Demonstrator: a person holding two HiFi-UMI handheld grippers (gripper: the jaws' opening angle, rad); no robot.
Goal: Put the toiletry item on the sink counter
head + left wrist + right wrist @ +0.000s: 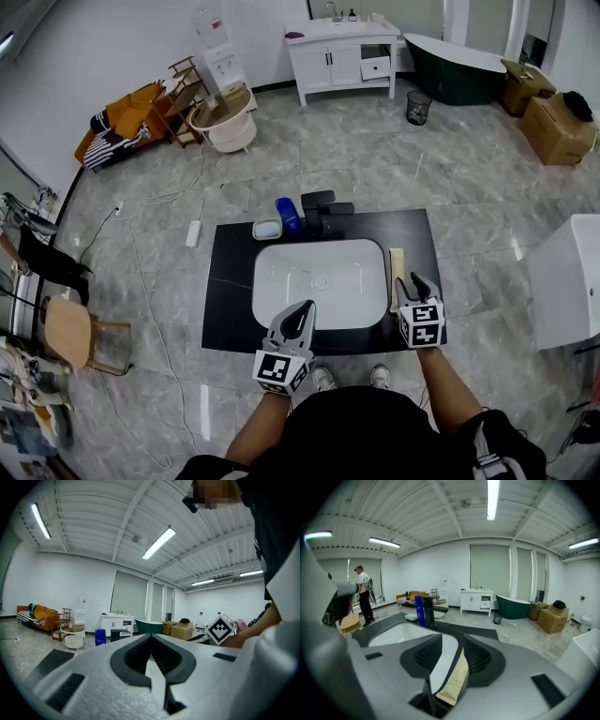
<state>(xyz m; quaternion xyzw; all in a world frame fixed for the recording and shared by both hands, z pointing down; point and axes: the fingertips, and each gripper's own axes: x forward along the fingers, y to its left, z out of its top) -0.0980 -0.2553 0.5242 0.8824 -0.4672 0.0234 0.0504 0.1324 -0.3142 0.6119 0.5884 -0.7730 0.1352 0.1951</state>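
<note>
Risk first. The flat beige paper-wrapped toiletry packet (453, 681) sits in the gap of my right gripper (452, 641) and leans along the right-hand pad, as far as I can tell. If I pull back tilted or brush it, it could drag with me. It could also skid off the black stone sink counter (230, 281) at the near right corner, or tip left into the white oval basin (319, 281) just beside it. A straight lift clear is probably the safest way out.

Jaws: right gripper jaws are well apart and not clamped, with basin white showing through the gap beside the packet. The head view shows the packet (397, 270) lying lengthwise on the counter strip between the basin and the right edge, with my right gripper (418, 279) over its near end. My left gripper (302, 317) is at the counter's near edge with its tips together and nothing in them.

Further out, along the far edge: a pale soap dish (267, 229), a blue plastic bottle (288, 214) and a black faucet (323, 211). None of them are touched.
</note>
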